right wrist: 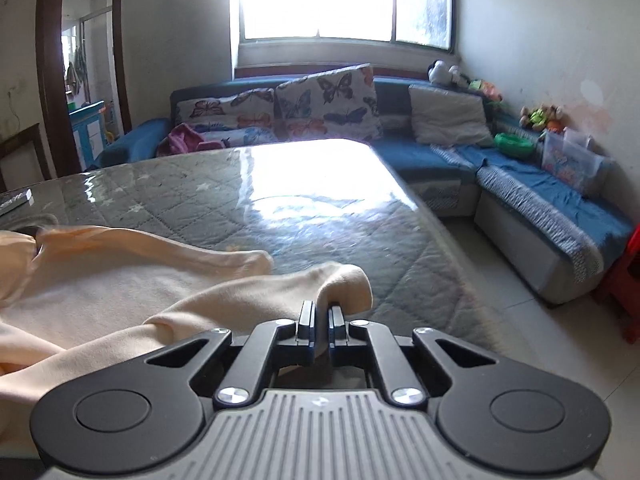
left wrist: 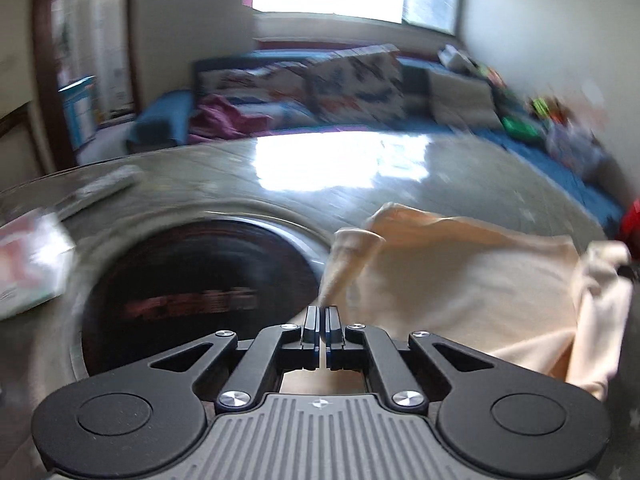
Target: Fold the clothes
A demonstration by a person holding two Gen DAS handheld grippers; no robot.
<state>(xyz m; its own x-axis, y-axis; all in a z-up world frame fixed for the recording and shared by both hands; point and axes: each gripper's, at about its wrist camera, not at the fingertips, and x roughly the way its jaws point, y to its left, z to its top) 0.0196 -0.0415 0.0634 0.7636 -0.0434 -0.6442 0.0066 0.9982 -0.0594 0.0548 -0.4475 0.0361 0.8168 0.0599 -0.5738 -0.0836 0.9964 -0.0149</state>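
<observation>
— We see a bright window (right wrist: 344, 0) in the far wall; what sits under it?
— We see a blue corner sofa (right wrist: 420, 152) with butterfly cushions (right wrist: 328, 100) below the window, and a dark-framed doorway (right wrist: 80, 64) left of the sofa.

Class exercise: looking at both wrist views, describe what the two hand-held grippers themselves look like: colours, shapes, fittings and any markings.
The left gripper and right gripper look alike: two slim black fingers on angled black linkage arms joined by silver round-headed screws. Each side ends in a broad rounded black lobe with a circular disc. Between the lobes sits a grey ribbed plate bearing a small diamond mark. No cables, hands or sleeves show.
</observation>
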